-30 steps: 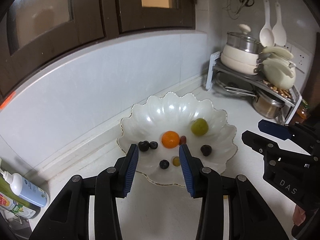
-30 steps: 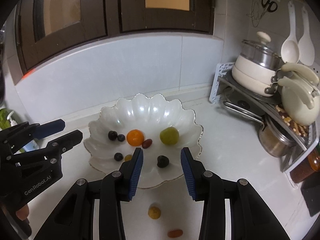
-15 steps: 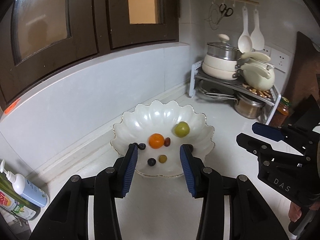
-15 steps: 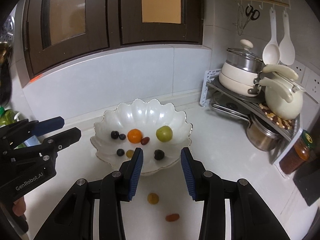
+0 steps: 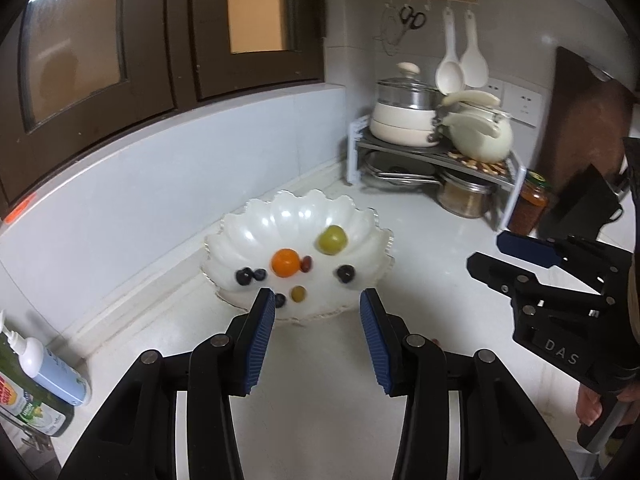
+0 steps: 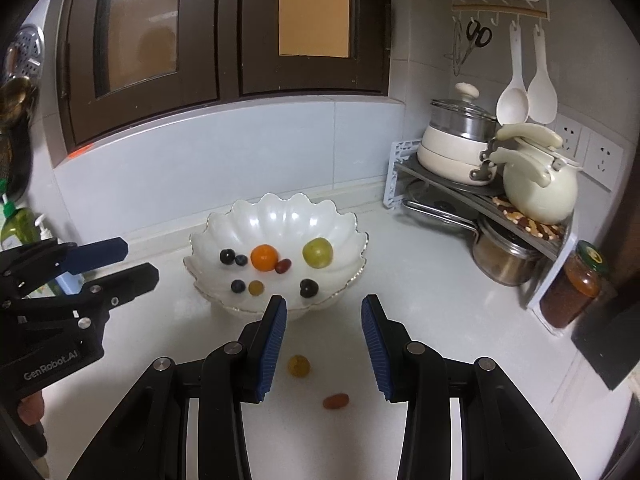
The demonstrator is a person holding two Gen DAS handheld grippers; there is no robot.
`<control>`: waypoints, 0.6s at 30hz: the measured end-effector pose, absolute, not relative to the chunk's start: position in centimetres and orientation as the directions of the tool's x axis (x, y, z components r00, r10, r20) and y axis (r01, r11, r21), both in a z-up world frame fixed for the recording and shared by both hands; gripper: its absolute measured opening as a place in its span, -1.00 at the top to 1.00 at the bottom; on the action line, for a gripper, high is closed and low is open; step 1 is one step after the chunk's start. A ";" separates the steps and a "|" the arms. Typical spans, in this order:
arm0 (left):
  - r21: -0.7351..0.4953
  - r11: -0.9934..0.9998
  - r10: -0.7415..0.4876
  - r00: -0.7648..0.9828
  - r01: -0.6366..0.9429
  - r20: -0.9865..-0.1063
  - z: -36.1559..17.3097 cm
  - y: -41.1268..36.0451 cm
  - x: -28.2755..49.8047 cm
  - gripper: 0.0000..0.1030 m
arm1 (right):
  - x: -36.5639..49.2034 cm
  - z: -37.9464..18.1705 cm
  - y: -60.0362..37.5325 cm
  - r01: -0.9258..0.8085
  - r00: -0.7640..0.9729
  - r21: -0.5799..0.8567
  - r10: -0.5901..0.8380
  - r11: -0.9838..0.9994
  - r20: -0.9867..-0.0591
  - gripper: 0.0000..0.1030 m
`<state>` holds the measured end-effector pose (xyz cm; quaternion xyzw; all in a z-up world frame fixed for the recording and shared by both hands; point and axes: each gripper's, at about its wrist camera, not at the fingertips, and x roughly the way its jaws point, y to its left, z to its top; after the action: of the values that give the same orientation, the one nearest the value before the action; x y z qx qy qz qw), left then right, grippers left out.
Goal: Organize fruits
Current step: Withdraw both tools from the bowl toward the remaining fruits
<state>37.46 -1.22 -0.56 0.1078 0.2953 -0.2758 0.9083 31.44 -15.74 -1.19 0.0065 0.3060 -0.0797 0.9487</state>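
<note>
1. The right gripper (image 6: 323, 312) hangs above the white counter (image 6: 420, 320) with its jaws spread apart and nothing between them.
2. Below it, on the counter, lie a small yellow fruit (image 6: 299, 365) and a red oval fruit (image 6: 336, 401), near each other but not touching.
3. The left gripper (image 5: 317, 307) is likewise spread wide and empty, level with the near rim of the bowl.
4. The scalloped white bowl (image 6: 280, 216) sits beyond both grippers, near the backsplash. It holds an orange fruit (image 6: 264, 257) touching a red grape (image 6: 283, 266), a green fruit (image 6: 317, 253), several dark berries (image 6: 227, 256) and a small yellow one.
5. Farther right, a metal rack (image 6: 472, 196) carries pots and a cream kettle (image 6: 538, 190).
</note>
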 end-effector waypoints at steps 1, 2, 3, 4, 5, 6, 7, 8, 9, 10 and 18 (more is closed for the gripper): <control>0.031 0.824 -0.440 0.674 0.565 -0.594 -0.5 -1.2 37.2 0.12 | 31.1 -1.2 -15.7 0.154 0.801 -0.030 -0.143 0.988 -0.581 0.21; 0.029 0.823 -0.444 0.675 0.567 -0.590 -0.6 -1.1 36.8 0.11 | 30.8 -1.2 -15.6 0.154 0.802 -0.025 -0.140 0.988 -0.580 0.21; 0.029 0.822 -0.447 0.676 0.569 -0.586 -0.6 -1.1 36.5 0.09 | 30.6 -1.2 -15.6 0.156 0.803 -0.023 -0.140 0.988 -0.579 0.21; 0.029 0.820 -0.451 0.676 0.571 -0.582 -0.6 -1.0 36.2 0.07 | 30.3 -1.3 -15.5 0.158 0.804 -0.027 -0.145 0.987 -0.577 0.21; 0.031 0.820 -0.451 0.679 0.572 -0.579 -0.6 -0.9 36.0 0.07 | 29.9 -1.3 -15.3 0.166 0.806 -0.037 -0.157 0.985 -0.570 0.21; 0.039 0.820 -0.449 0.683 0.571 -0.576 -0.6 -0.9 35.6 0.06 | 29.6 -1.4 -15.2 0.172 0.809 -0.042 -0.166 0.984 -0.564 0.21; 0.043 0.819 -0.448 0.685 0.572 -0.575 -0.7 -0.9 35.4 0.06 | 29.3 -1.5 -15.1 0.178 0.810 -0.049 -0.174 0.983 -0.560 0.21; 0.047 0.819 -0.446 0.686 0.572 -0.574 -0.8 -0.9 35.1 0.06 | 29.0 -1.6 -15.0 0.183 0.810 -0.054 -0.182 0.982 -0.558 0.21; 0.048 0.818 -0.447 0.685 0.574 -0.575 -0.9 -0.8 35.0 0.06 | 28.7 -1.8 -14.9 0.186 0.810 -0.055 -0.185 0.981 -0.557 0.21; 0.048 0.816 -0.449 0.684 0.576 -0.575 -1.0 -0.9 34.9 0.06 | 28.5 -2.0 -14.8 0.189 0.809 -0.055 -0.188 0.980 -0.557 0.21; 0.060 0.800 -0.466 0.682 0.597 -0.564 -2.1 -1.0 33.6 0.06 | 27.3 -3.3 -14.4 0.191 0.809 -0.026 -0.172 0.981 -0.562 0.21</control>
<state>33.56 -0.97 -2.08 0.1205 0.2716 -0.2921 0.9091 27.26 -14.41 -3.28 0.0159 0.2939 -0.0955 0.9509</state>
